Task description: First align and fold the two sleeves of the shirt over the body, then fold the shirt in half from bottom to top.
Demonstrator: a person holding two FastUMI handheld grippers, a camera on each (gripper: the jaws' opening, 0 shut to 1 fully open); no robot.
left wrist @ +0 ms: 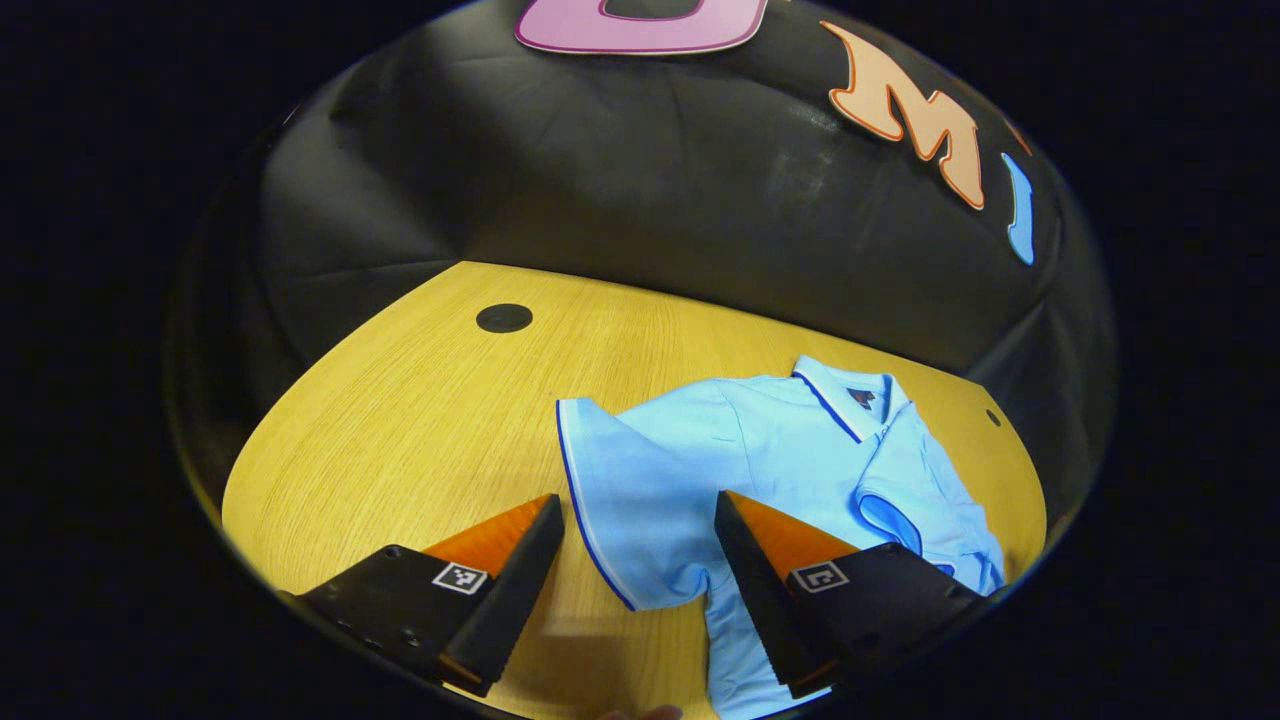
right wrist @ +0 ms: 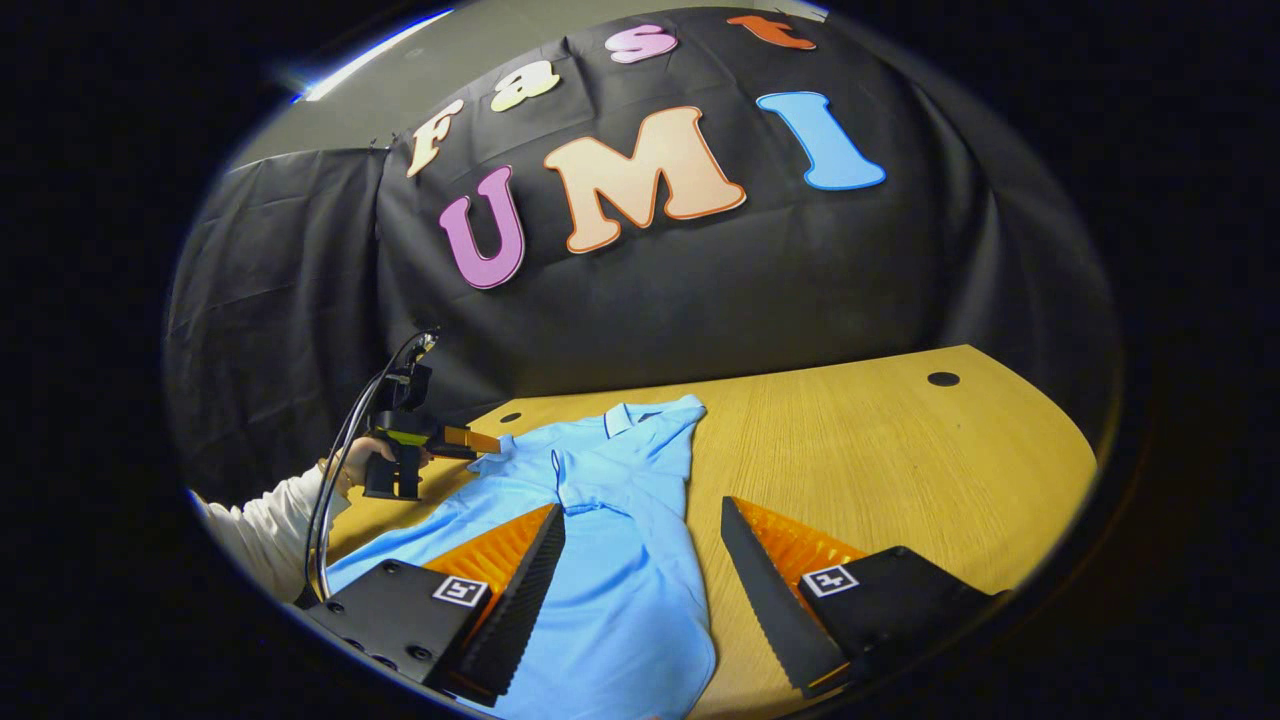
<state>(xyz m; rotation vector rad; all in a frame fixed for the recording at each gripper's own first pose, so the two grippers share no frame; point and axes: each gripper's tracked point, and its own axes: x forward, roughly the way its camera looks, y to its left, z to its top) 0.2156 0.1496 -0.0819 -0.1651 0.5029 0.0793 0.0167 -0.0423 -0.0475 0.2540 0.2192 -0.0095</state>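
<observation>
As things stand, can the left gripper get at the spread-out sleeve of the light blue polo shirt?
Probably yes: the left gripper is open, its fingers straddle the sleeve lying flat on the wooden table, and nothing lies between them.

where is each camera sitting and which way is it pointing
Left gripper view: rides on the left hand-held gripper, over the table's left side, facing the shirt's spread sleeve and the booth wall; its own open fingers show.
Right gripper view: rides on the right hand-held gripper, facing up the shirt's body to the collar; own open fingers, plus a sleeved hand.
Shared: shirt, table.
</observation>
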